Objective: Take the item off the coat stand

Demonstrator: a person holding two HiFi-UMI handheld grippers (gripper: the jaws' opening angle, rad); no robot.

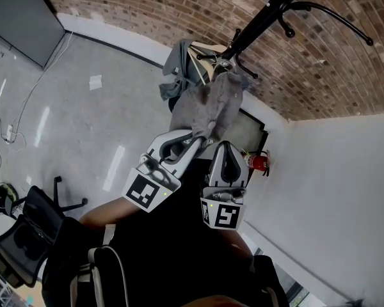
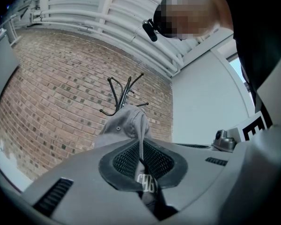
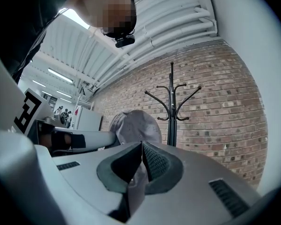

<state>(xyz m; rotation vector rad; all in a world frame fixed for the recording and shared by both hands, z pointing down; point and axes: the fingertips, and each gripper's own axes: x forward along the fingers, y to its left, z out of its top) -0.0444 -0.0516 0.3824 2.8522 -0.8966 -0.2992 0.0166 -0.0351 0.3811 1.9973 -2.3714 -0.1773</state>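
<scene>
I am watching the grey cap (image 1: 214, 104) hanging between my two grippers, just beside the black coat stand (image 1: 269, 11) and below its hooks. In the right gripper view the cap (image 3: 136, 125) is sitting left of the coat stand (image 3: 172, 102), apart from the pole. The left gripper (image 1: 195, 139) is clenching a fold of the cap, and in its own view the left gripper (image 2: 143, 161) is pinching the cap (image 2: 124, 123) with the coat stand (image 2: 122, 90) rising behind it. White letters are showing on the pinched strip; they are starting "CH", and I am failing to read the rest. The right gripper (image 1: 223, 144) is grasping the cap too, and the right gripper (image 3: 141, 161) is pressing its pads on a thin edge of the fabric. Black-and-white square markers are showing on both gripper cubes
</scene>
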